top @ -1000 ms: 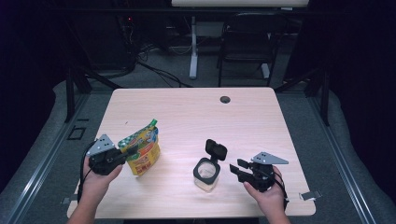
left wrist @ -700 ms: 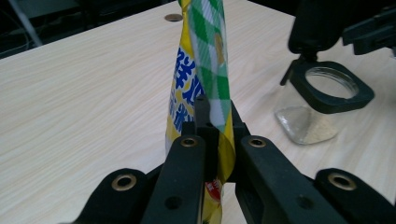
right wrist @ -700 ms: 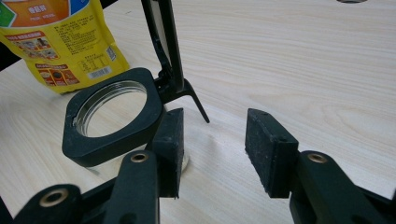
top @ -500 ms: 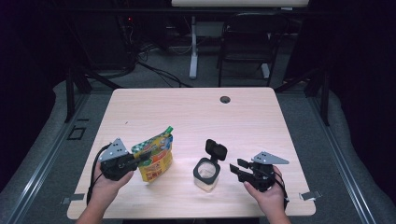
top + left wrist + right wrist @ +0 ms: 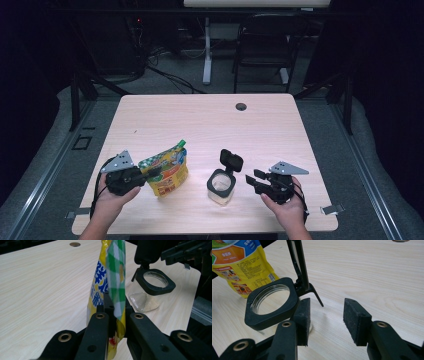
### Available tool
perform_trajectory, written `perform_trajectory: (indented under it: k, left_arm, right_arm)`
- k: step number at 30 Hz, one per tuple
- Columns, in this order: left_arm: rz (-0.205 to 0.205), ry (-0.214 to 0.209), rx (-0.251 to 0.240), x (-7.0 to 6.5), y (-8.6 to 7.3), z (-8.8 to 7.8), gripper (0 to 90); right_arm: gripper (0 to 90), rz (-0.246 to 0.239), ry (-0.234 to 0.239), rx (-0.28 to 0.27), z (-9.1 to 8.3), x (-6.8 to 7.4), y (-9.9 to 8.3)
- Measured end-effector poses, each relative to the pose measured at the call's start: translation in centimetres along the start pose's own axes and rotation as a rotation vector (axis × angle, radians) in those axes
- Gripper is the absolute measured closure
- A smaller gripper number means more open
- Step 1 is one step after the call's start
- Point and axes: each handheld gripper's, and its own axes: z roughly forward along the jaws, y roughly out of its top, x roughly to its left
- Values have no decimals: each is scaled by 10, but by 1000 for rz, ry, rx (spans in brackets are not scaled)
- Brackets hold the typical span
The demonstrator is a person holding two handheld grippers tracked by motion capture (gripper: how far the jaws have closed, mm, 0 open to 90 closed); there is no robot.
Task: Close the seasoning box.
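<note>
Left tool (image 5: 150,172) clamping on edge of yellow pouch (image 5: 167,170), pouch standing upright on worktop (image 5: 200,120) near front left. Clear jar (image 5: 221,186) sitting just right of pouch, black lid flipped up. Right tool (image 5: 252,180) resting just beside jar, jaws standing apart, gripping nothing.

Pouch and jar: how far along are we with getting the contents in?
Done: the jar stands on the table with its flip lid open, and a little pale powder lies at its bottom. In hand: the left gripper is pinching the yellow pouch upright beside the jar. The right gripper waits open by the jar. Left: tipping the pouch over the jar and shutting the lid.
</note>
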Motion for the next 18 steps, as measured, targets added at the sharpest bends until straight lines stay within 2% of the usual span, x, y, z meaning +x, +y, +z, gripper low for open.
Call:
perform_trajectory:
  k: [5, 12, 18]
  left_arm:
    - [-30, -4, -16, 2, -2, 0, 818]
    - [-88, -8, 4, 7, -6, 5, 665]
    - [-112, -3, 25, 11, -10, 12, 553]
  right_arm:
    - [575, 2, 6, 5, 3, 1, 0]
    - [575, -2, 9, 9, 4, 1, 0]
    - [574, 2, 7, 7, 4, 0, 0]
